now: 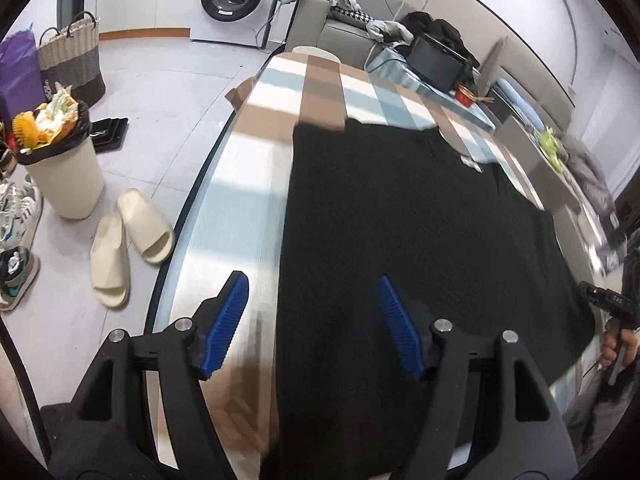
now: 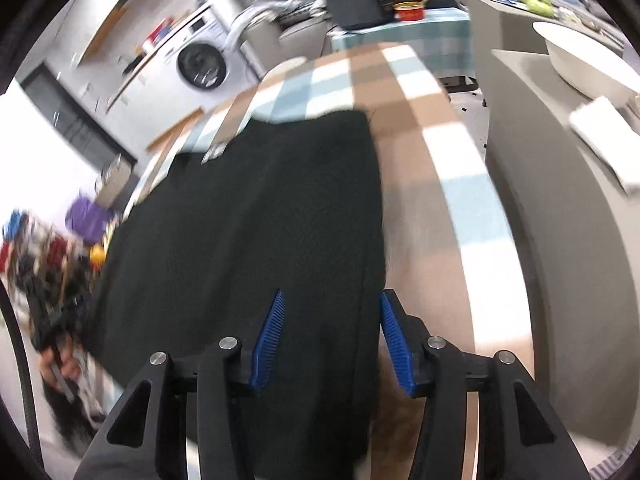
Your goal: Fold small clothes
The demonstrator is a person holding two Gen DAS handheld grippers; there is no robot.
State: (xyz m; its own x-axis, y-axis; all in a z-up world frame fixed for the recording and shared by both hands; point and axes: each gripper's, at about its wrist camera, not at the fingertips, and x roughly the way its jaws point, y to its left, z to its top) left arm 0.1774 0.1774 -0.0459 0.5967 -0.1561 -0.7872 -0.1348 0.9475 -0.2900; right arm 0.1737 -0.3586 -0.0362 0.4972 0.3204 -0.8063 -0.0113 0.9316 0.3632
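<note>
A black knitted garment (image 1: 420, 220) lies flat on the checked tablecloth (image 1: 256, 168), a small white label near its far edge. My left gripper (image 1: 312, 284) hangs over the garment's near left edge, its blue pads wide apart and pressing on nothing. In the right wrist view the same garment (image 2: 260, 208) fills the middle, and my right gripper (image 2: 332, 298) stands open over its near right edge, the cloth edge running between the pads. The other hand-held gripper (image 1: 608, 304) shows at the garment's right corner, gripped by a hand.
The table edge (image 1: 192, 208) drops to a floor with cream slippers (image 1: 128, 240), a full bin (image 1: 64, 160) and shoes. A black box and red bowl (image 2: 408, 10) stand past the table's far end. A grey cabinet (image 2: 560, 240) with a white basin lies right.
</note>
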